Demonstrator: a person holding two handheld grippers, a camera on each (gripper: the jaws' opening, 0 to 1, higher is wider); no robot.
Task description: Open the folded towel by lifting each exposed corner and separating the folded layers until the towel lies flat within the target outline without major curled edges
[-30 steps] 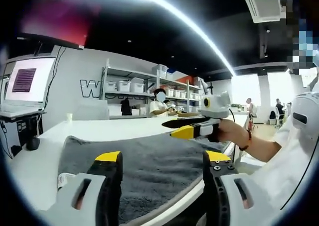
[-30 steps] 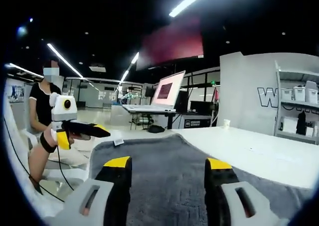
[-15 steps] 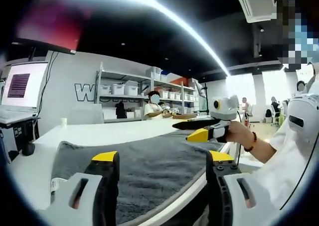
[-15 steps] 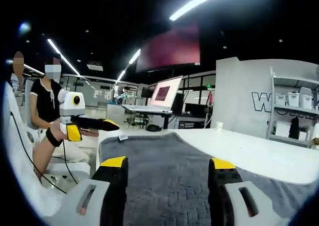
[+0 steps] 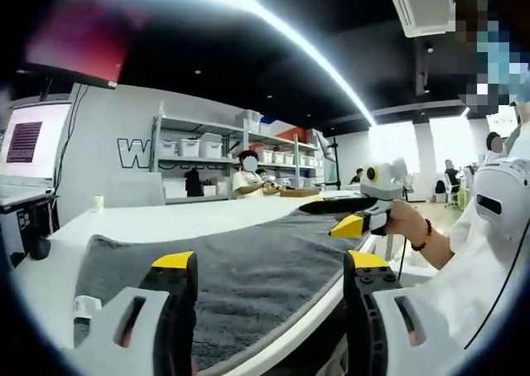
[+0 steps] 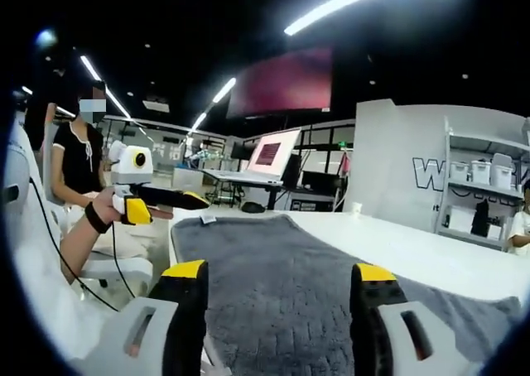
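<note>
Close in, the left gripper (image 5: pixel 269 264) hangs with its jaws spread wide and nothing between them, the yellow-capped tips above the near edge of the towel (image 5: pixel 248 260). The right gripper (image 6: pixel 281 272) is the same: jaws well apart, empty, poised over the cloth.

The towel is dark grey terry with a nubby, looped pile. It lies spread across the white table (image 5: pixel 166 219), flat for the most part, its near edge running along the table's rim. A small white care label (image 5: pixel 85 306) juts out at one corner; seen from the right gripper view, a label (image 6: pixel 208 219) sits at the far left corner of the towel (image 6: pixel 281 252).

Beyond it, the tabletop (image 6: pixel 414 243) is smooth and matte. In the left gripper view the right gripper (image 5: pixel 352 210) is held in a hand (image 5: pixel 406 223) off the table's far corner, its black jaws nearly together and pointing left. In the right gripper view the left gripper (image 6: pixel 178 200) hovers beside the towel's corner.

Farther back stand metal shelves (image 5: pixel 215 156) of white plastic bins, and a lit monitor (image 6: pixel 272 154).
</note>
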